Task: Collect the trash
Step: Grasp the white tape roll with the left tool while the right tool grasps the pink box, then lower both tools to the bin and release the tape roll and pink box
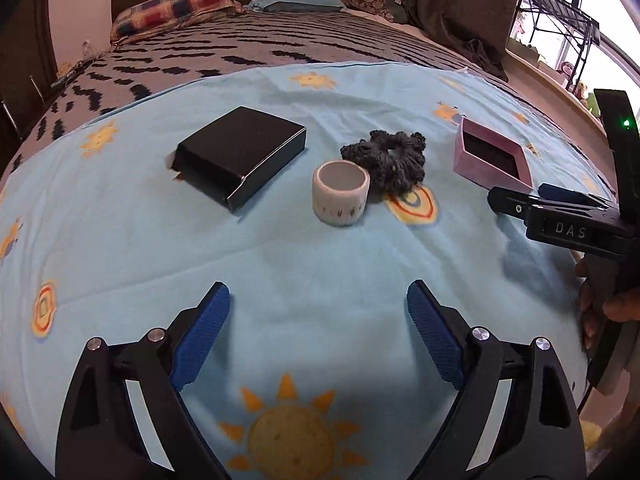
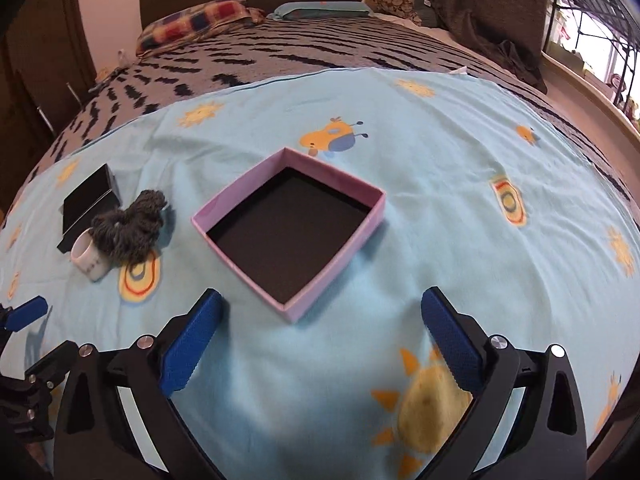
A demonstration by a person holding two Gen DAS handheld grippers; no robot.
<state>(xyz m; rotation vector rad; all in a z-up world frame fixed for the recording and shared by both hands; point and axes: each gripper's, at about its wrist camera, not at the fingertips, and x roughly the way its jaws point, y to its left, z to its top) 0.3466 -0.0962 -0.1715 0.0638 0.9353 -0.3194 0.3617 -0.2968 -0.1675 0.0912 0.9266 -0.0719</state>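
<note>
On a light blue sheet [image 1: 280, 256] lie a black flat box [image 1: 240, 152], a white roll of tape [image 1: 340, 194], a dark grey scrunchie [image 1: 390, 160] and an open pink box [image 2: 290, 232] with a dark inside. My left gripper [image 1: 318, 308] hovers open over the sheet, short of the roll, nothing between its blue pads. My right gripper [image 2: 320, 320] is open too, with the near corner of the pink box just ahead of its fingers. In the left wrist view the right gripper [image 1: 520, 200] shows from the side next to the pink box [image 1: 490, 156].
The sheet covers the foot of a bed with a dark zigzag blanket [image 1: 280, 44] and pillows [image 1: 172, 10] at the headboard. A metal rack [image 1: 560, 28] stands by the window at right. A hand [image 1: 608, 304] grips the right tool's handle.
</note>
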